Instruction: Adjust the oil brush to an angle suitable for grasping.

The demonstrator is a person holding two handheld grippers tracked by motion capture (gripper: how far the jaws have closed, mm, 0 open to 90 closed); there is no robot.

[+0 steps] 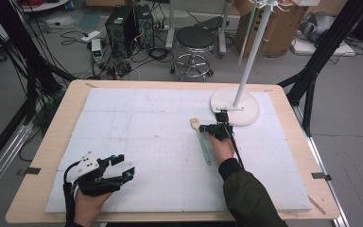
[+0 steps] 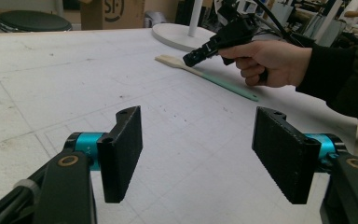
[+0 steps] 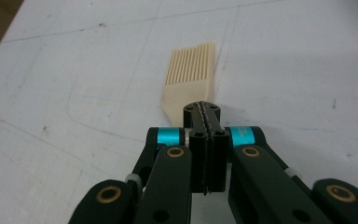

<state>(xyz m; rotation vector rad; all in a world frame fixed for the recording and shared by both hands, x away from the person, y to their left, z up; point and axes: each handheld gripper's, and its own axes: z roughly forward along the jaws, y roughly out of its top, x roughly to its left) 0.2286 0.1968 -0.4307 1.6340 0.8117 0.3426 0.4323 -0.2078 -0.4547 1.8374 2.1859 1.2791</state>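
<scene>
Nearest the camera in the high view, the left gripper (image 1: 123, 168) sits at the near left of the white foam board (image 1: 137, 123), held in the person's left hand (image 1: 90, 204); its jaws stand wide apart with nothing between them, and in the left gripper view its two black pads (image 2: 123, 151) frame only bare board. Well apart from it, toward the far right of the board, lies the brush (image 1: 201, 140); its cream bristle head points to the far side and its pale green handle runs back toward the near side, flat on the board. Just to the right of the brush, the right gripper (image 1: 209, 127) is held in the right hand (image 1: 222, 146), a dark green sleeve (image 1: 248, 198) behind it; its jaws are pressed together with no gap, and I cannot see anything caught between them. In the right gripper view the closed tips (image 3: 202, 112) hang just over the near end of the cream head, where it narrows toward the handle; the bristles (image 3: 190, 63) fan out beyond the tips, uncovered; whether the tips touch the brush I cannot tell. In the left gripper view the right gripper's tip (image 2: 192, 58) hovers close above the brush's neck, with the handle passing under the hand. Beyond the brush, at the far right of the board, stands the round white base (image 1: 246, 111) of a pole stand; past the table, a black stool (image 1: 194, 40) stands on the floor.
</scene>
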